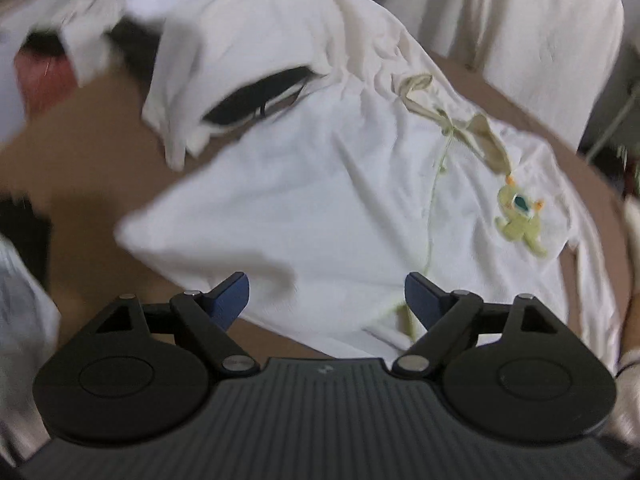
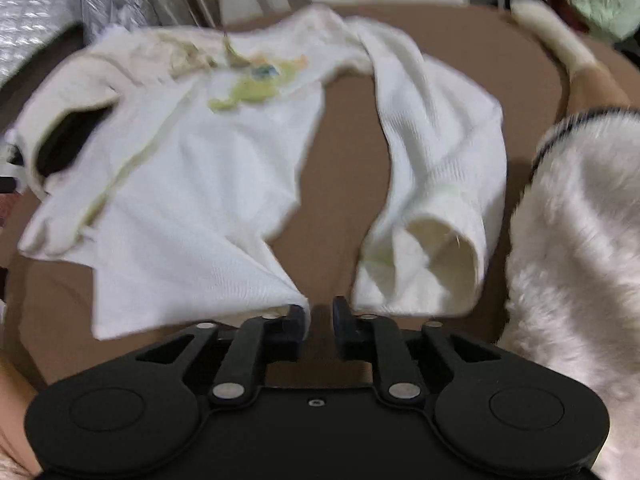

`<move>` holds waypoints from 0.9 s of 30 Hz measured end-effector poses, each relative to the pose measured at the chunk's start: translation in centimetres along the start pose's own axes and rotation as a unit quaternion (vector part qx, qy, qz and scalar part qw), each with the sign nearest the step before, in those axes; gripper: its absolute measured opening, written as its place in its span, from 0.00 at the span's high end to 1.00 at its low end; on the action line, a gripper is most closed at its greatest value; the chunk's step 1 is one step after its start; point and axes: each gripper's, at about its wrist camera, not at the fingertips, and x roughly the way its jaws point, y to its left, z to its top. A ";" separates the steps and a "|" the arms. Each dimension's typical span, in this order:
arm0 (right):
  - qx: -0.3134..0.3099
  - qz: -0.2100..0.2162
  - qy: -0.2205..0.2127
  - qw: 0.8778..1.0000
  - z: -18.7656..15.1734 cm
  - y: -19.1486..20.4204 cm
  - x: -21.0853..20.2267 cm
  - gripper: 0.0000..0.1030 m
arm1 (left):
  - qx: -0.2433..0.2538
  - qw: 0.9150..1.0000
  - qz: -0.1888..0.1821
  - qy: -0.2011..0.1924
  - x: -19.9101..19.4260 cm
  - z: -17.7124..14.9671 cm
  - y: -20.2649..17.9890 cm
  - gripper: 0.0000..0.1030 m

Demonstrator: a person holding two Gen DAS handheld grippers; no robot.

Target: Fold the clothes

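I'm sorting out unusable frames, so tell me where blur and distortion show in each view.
Left wrist view: the white shirt smears at its upper left, while the left gripper stays sharp. Right wrist view: the shirt's sleeve and hem streak; the brown table edge bows from the fisheye.

Each view is taken from just behind a gripper, looking forward and down along its fingers at close range. The white shirt (image 1: 320,184) on the brown surface (image 1: 92,128) is shared by both views, seen from different sides.
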 end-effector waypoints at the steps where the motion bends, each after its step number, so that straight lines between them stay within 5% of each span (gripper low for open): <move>1: -0.006 0.012 -0.022 1.000 -0.1 0.6 -0.9 0.79 | -0.008 1.000 0.000 0.010 0.4 0.6 0.5 0.17; 4: -0.052 0.050 -0.082 0.994 0.2 3.6 -2.9 0.78 | -0.042 0.998 -0.009 0.045 2.3 1.6 2.2 0.17; 8: -0.186 0.108 -0.094 0.972 1.1 10.2 -1.5 0.78 | -0.110 0.992 -0.022 0.060 5.1 -1.1 4.9 0.19; 10: -0.276 0.153 -0.079 0.946 1.1 13.8 0.1 0.85 | -0.164 0.978 -0.076 0.102 5.7 -2.3 6.5 0.20; 12: -0.351 0.190 -0.059 0.915 0.7 17.1 2.0 0.86 | -0.208 0.954 -0.192 0.099 4.6 -2.1 8.2 0.18; 14: -0.401 0.218 -0.035 0.889 0.5 20.0 4.1 0.86 | -0.198 0.962 -0.178 0.058 3.0 -1.4 8.9 0.17; 16: -0.420 0.219 -0.013 0.880 0.2 22.2 6.7 0.86 | -0.183 0.971 -0.153 0.016 1.4 -0.7 9.5 0.17; 21: -0.487 0.132 -0.017 0.863 -0.9 26.6 12.2 0.82 | -0.180 0.983 -0.025 0.033 5.8 -1.4 11.5 0.22; 23: -0.489 0.108 -0.017 0.866 -0.5 26.8 13.6 0.78 | -0.178 0.983 0.027 0.042 7.6 -1.7 12.3 0.36; 26: -0.489 0.110 -0.016 0.865 -0.5 26.8 14.8 0.76 | -0.250 0.964 -0.079 0.034 7.7 -1.8 14.8 0.34; 27: -0.486 0.113 -0.017 0.867 -0.7 26.7 14.4 0.76 | -0.248 0.967 -0.058 0.027 7.5 -1.8 14.9 0.34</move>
